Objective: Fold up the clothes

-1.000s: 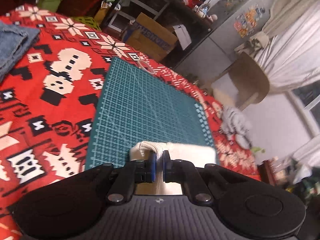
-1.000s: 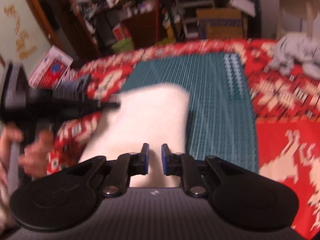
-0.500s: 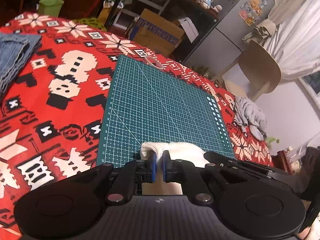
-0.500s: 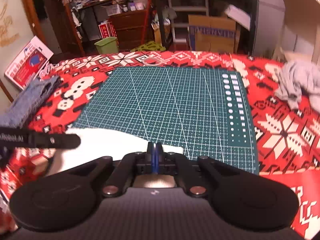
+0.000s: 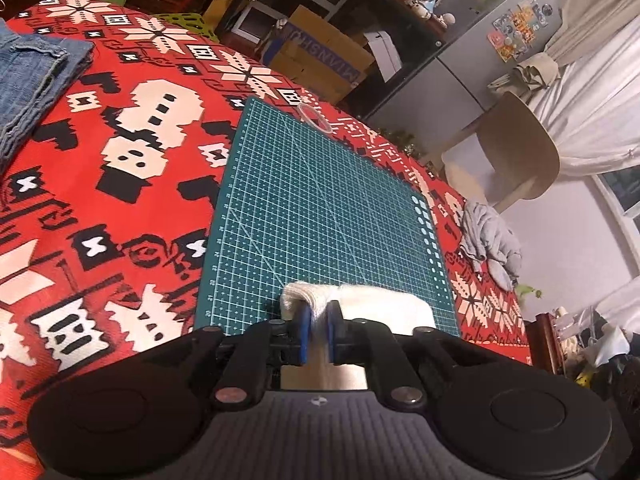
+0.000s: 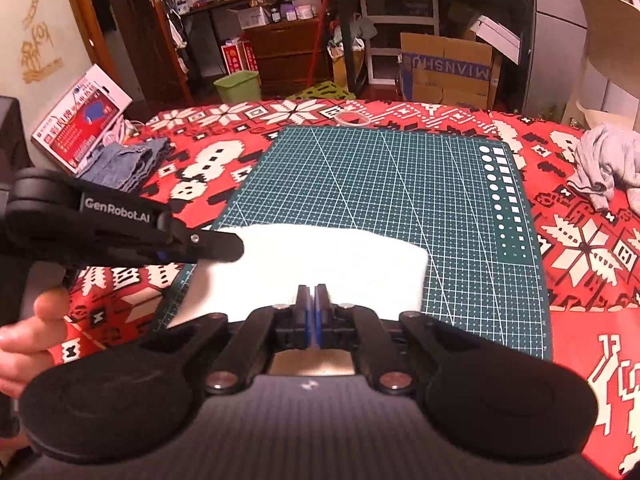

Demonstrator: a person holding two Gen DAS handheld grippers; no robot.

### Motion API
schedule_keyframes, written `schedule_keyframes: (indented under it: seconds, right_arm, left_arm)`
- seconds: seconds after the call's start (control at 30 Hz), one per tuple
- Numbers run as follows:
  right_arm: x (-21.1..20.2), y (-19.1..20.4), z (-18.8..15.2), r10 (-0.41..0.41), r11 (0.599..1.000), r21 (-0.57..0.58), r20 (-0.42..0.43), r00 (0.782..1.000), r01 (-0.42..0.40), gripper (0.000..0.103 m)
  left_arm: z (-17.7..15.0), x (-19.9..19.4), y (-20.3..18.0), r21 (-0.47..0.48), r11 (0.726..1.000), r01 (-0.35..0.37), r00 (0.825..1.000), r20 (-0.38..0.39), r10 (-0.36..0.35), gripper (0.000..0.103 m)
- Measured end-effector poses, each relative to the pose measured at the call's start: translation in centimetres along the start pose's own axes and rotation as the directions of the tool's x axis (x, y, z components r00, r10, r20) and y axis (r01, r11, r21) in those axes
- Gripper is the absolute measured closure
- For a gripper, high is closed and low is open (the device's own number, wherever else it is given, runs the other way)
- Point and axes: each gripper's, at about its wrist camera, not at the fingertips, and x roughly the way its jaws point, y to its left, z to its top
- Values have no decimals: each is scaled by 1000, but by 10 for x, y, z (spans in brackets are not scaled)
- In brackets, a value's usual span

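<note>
A folded white cloth (image 5: 380, 304) (image 6: 340, 256) lies on the near part of the green cutting mat (image 5: 320, 200) (image 6: 380, 176). My left gripper (image 5: 319, 320) has a bunched end of the cloth between its blue pads, and its jaws are opening. In the right wrist view the left gripper (image 6: 230, 246) reaches in from the left onto the cloth's left end. My right gripper (image 6: 312, 300) is shut, its tips over the cloth's near edge. No cloth shows between its pads.
Folded blue jeans (image 5: 32, 76) (image 6: 124, 160) lie at the far left of the red patterned tablecloth (image 5: 120, 160). A crumpled grey garment (image 5: 488, 240) (image 6: 604, 164) lies at the right. A clear tape ring (image 5: 314, 117) sits by the mat's far edge. A person's hand (image 6: 28, 332) holds the left gripper.
The right gripper went from open to shut and moved along the cloth's near edge, leaving the left wrist view. The left pads stand a little wider on the cloth.
</note>
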Motion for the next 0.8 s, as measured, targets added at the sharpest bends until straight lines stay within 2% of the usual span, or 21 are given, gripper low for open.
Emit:
schedule_keyframes:
  seconds: [0.13,0.33,0.5,0.57,0.7,0.8]
  right_arm:
    - [-1,-1,1,3,999,32,-19,1000,-2,100]
    - [2,0,9,-5,999,39,-53,999,7,98]
    - [3,-2,13,1,999,49,-70,998,3,98]
    - [3,-4,13,7,999,53,-74,997,-3,98]
    - [-6,-12,17,38,996,78,-60,998,-33,98]
    - [-19,-23,21,46,994,102,-24,999,-44,98]
  left_arm:
    - [-2,-11,-4,21,999,-33,999,16,32,86]
    - [-8,-34,1,19,999,-31,999,38,31,86]
    - [-12,-53,-6,25,999,-19,997,71,17,96]
    - [-12,-57,-13,25,1000,16,997,72,-18,98]
    - [-13,-54,-29,8,991,132,990,52,-132,98]
    - [-13,-40,-40,-4,986,164,986,25,-164,98]
